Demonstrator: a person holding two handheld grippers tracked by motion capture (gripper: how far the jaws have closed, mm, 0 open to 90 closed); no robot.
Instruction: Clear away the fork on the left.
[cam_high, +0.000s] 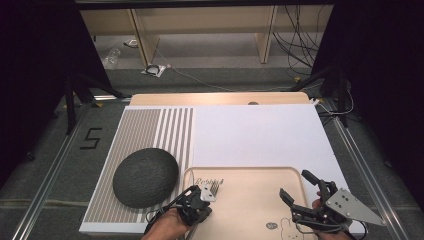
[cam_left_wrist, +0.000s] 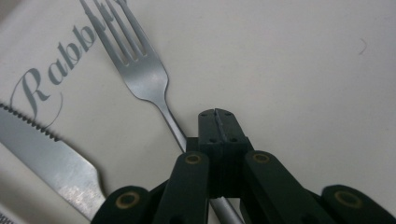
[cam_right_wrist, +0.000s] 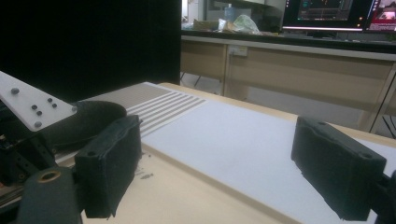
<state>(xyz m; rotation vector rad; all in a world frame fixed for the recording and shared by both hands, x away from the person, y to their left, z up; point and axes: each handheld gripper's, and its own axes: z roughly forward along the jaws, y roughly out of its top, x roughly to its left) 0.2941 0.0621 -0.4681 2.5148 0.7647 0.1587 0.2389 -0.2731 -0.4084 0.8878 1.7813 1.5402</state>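
Nearest the lens: your left gripper (cam_left_wrist: 217, 122), black jaws pressed together on the thin handle of the silver metal fork (cam_left_wrist: 140, 70). The handle runs under the closed tips; the tines point away, over the grey "Rabbit" lettering (cam_left_wrist: 51, 74) printed on the pale wooden tray (cam_left_wrist: 289, 70).

A silver serrated knife (cam_left_wrist: 46, 154) lies flat on the tray just beside the fork, at the left of the left gripper view, apart from your jaws.

From the high view: left gripper (cam_high: 198, 196) sits at the tray's near-left corner, the fork (cam_high: 212, 188) poking out toward the lettering. The tray rim (cam_high: 240, 169) is close beyond it. The dark grey round woven mat (cam_high: 145, 177) lies just left of the tray, on the striped placemat (cam_high: 150, 130).

Your right gripper (cam_high: 295, 187) hovers over the tray's right side, jaws wide apart, nothing between them. Open room: tray middle bare, the white board (cam_high: 260, 135) beyond bare too.

The right gripper view, looking level between its own pads (cam_right_wrist: 112, 163), gives the tray's far rim, the white board, stripes and the desks behind.
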